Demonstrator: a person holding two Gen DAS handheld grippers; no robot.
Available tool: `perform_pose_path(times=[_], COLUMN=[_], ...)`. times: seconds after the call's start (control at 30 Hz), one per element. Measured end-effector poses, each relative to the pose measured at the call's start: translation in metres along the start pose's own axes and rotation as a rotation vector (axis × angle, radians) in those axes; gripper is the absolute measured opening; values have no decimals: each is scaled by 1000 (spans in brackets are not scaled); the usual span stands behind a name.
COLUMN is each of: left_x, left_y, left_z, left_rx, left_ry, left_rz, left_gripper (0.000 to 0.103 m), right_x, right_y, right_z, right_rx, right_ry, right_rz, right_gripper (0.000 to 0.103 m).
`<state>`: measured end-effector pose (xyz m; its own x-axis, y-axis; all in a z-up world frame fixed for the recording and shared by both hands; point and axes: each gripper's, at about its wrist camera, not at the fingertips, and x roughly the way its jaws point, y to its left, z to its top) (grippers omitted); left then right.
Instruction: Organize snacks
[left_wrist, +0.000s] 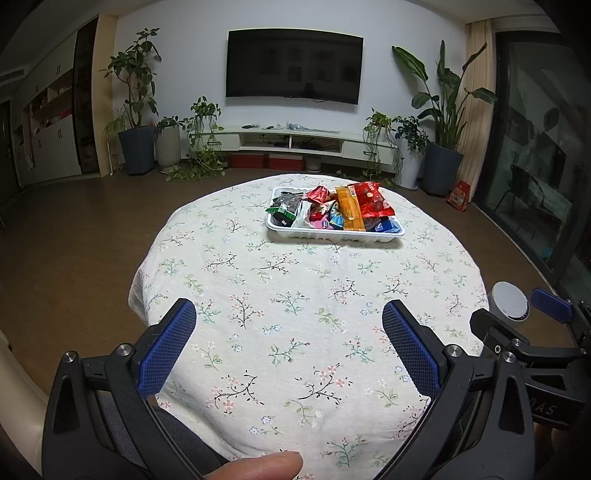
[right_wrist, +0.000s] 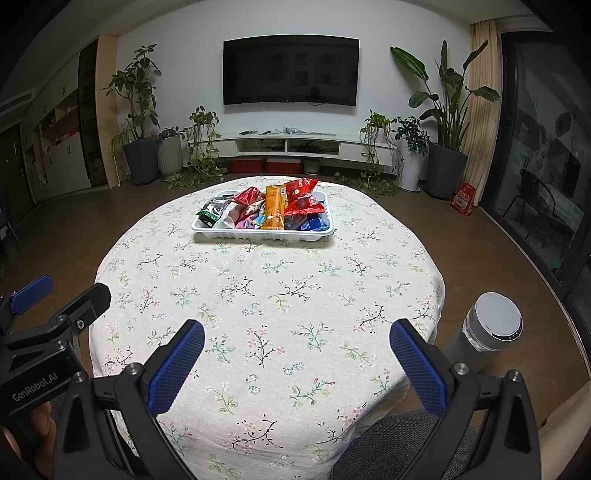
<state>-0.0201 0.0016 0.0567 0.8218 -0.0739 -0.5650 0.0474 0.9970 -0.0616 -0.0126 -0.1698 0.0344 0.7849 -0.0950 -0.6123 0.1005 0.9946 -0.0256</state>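
Observation:
A white tray (left_wrist: 334, 236) sits at the far side of a round table with a floral cloth (left_wrist: 295, 295). It holds several snack packets: a red bag (left_wrist: 373, 199), an orange packet (left_wrist: 349, 208), a dark packet (left_wrist: 288, 205). The tray also shows in the right wrist view (right_wrist: 258, 235), with the red bag (right_wrist: 303, 201) and the orange packet (right_wrist: 275, 206). My left gripper (left_wrist: 290, 321) is open and empty above the near part of the table. My right gripper (right_wrist: 297, 341) is open and empty beside it.
A grey cylinder with a white top (right_wrist: 495, 328) stands by the table's right edge, also in the left wrist view (left_wrist: 511, 302). Wooden floor surrounds the table. A TV (left_wrist: 293, 66), a low console and potted plants (left_wrist: 138, 110) line the far wall. The glass door is on the right.

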Motion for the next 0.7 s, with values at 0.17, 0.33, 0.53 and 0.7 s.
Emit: perform_pose_path(times=[0.17, 0.33, 0.53, 0.7], left_x=[0, -2, -2, -3], left_y=[-1, -1, -1, -2], left_z=[0, -1, -1, -1], left_rx=[-1, -3, -2, -2], left_ry=[-2, -3, -1, -2], left_rz=[-3, -3, -5, -5], left_gripper=[102, 102, 102, 102], right_x=[3, 2, 4, 5], right_y=[-1, -1, -2, -3], right_z=[-1, -1, -2, -4], right_rx=[-1, -1, -2, -4], right_ry=[-4, -3, 0, 3], right_rz=[-1, -1, -1, -2], right_gripper=[103, 103, 103, 103])
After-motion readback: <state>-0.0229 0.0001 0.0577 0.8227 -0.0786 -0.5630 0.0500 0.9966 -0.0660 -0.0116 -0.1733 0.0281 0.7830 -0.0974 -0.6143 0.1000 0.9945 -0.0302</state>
